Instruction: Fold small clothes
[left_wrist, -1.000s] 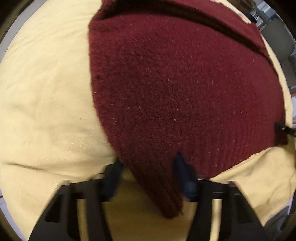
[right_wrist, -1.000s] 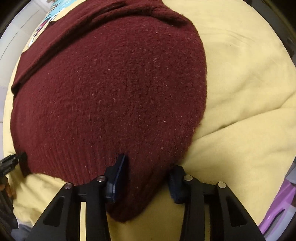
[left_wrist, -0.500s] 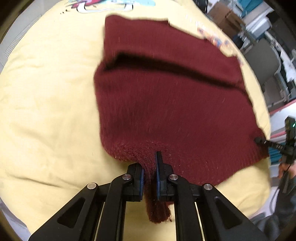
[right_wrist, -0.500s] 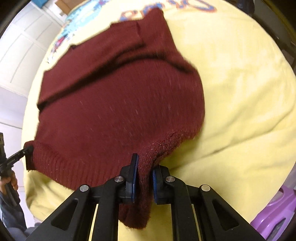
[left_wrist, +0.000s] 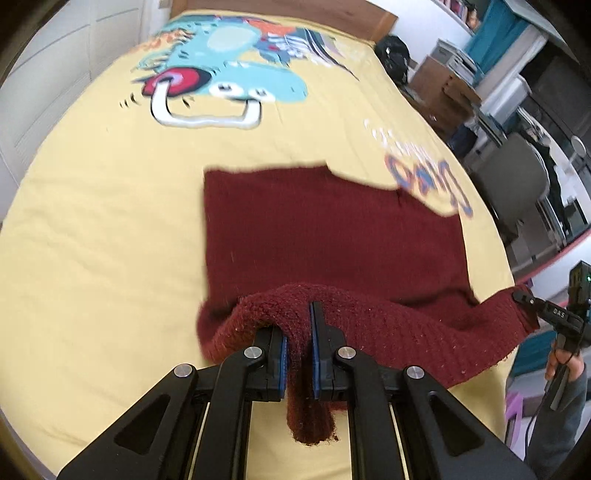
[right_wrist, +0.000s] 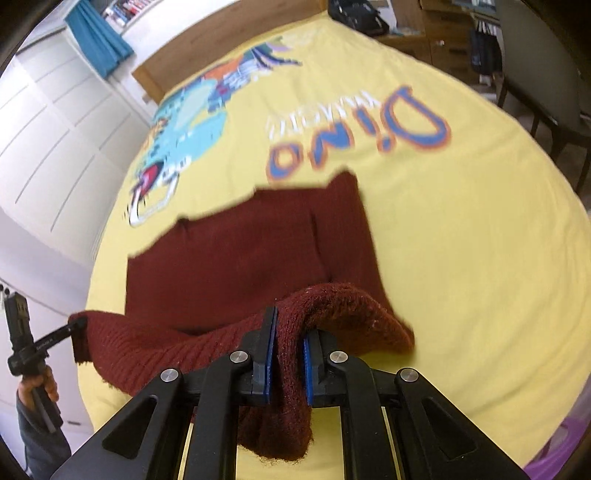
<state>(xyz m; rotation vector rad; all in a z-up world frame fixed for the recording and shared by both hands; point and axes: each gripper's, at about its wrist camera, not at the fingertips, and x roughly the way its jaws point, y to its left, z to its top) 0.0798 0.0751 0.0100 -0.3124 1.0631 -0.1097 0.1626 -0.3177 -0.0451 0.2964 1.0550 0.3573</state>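
Observation:
A dark red knitted sweater (left_wrist: 325, 236) lies on a yellow bedspread (left_wrist: 92, 229); it also shows in the right wrist view (right_wrist: 236, 258). My left gripper (left_wrist: 298, 339) is shut on the left corner of its ribbed hem and holds it lifted above the bed. My right gripper (right_wrist: 287, 350) is shut on the right corner of the hem, also lifted. The hem (left_wrist: 424, 339) hangs stretched between them. Each gripper appears in the other's view, the right (left_wrist: 524, 301) and the left (right_wrist: 75, 326).
The bedspread carries a dinosaur print (left_wrist: 221, 77) and blue lettering (right_wrist: 354, 136). A wooden headboard (left_wrist: 295, 7) is at the far end, white cupboards (right_wrist: 55, 129) on the left, boxes and chairs (left_wrist: 517, 173) on the right.
Both grippers closed on the hem corners and rose, lifting the hem off the bed. The rest of the sweater now lies farther below and ahead.

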